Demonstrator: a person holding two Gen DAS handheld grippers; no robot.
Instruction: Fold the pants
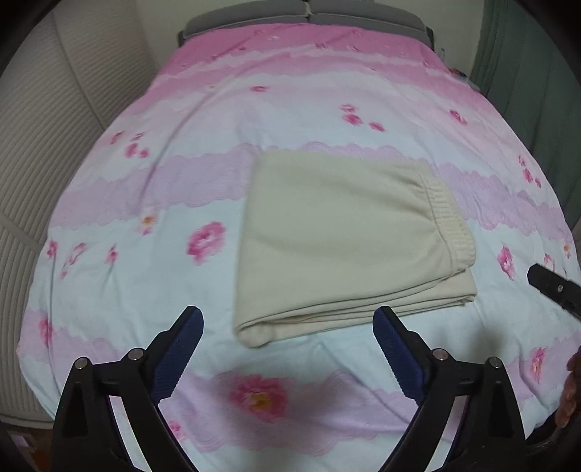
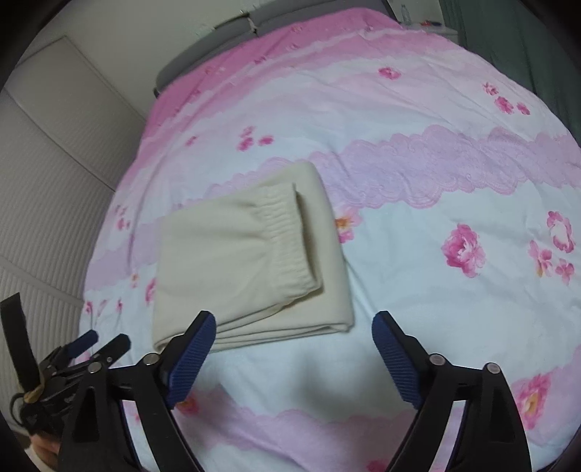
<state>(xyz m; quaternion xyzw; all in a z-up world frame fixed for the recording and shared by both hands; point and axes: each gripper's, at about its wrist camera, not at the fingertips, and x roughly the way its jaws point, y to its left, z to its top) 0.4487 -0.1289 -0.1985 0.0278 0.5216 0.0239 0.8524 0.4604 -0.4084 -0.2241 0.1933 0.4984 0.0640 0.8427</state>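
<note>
Cream pants (image 1: pixel 337 239) lie folded in a flat stack on the bed, the ribbed waistband on top at the right side. They also show in the right wrist view (image 2: pixel 239 265), left of centre. My left gripper (image 1: pixel 288 316) is open and empty, raised above the bed just in front of the stack's near fold. My right gripper (image 2: pixel 294 323) is open and empty, raised near the stack's near right corner. A tip of the right gripper (image 1: pixel 552 290) shows at the right edge of the left wrist view, and the left gripper (image 2: pixel 94 348) at the lower left of the right wrist view.
The pants rest on a pink and pale blue floral bedspread (image 1: pixel 181 283). A grey headboard (image 1: pixel 308 14) is at the far end. White ribbed cupboard doors (image 1: pixel 43 145) stand along the left, a green curtain (image 1: pixel 526 72) at the right.
</note>
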